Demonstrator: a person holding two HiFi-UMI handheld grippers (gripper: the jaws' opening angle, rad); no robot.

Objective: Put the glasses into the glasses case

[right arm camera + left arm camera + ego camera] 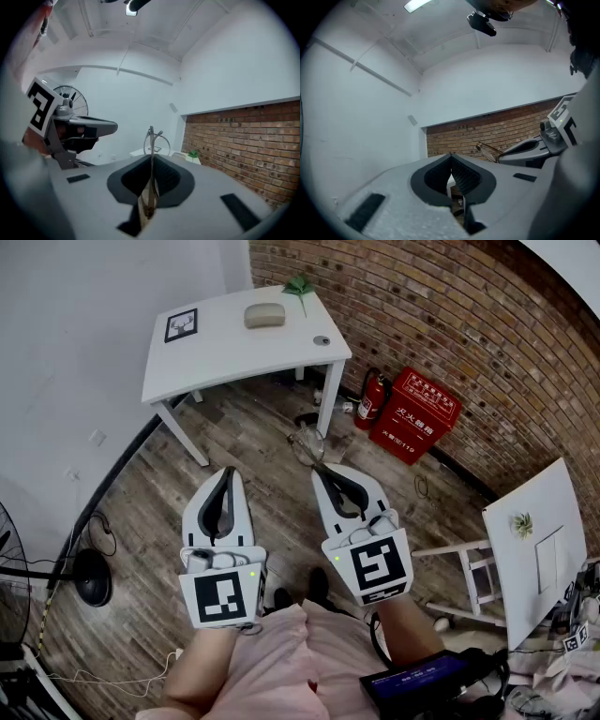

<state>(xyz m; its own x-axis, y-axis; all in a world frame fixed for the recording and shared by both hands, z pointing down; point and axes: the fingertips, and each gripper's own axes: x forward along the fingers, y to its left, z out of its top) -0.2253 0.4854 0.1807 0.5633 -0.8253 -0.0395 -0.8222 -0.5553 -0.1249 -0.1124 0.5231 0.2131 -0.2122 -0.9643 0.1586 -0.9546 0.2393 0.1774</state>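
A beige glasses case (264, 315) lies closed on the white table (216, 357) across the room, far ahead of both grippers. My right gripper (322, 470) is shut on thin-framed glasses (307, 444), held in mid-air over the wooden floor. In the right gripper view a temple is pinched between the pads and the lenses (153, 139) stick out ahead of the tips (151, 158). My left gripper (228, 472) hovers beside it on the left, shut with nothing in it (451, 158). From the left gripper view the glasses (489, 151) show at the right gripper's tip.
On the table also sit a green leaf sprig (300, 284), a marker card (180, 324) and a small round object (322, 340). A fire extinguisher (373, 395) and a red box (415, 413) stand by the brick wall. A fan (11, 563) is at left, another white table (544, 540) at right.
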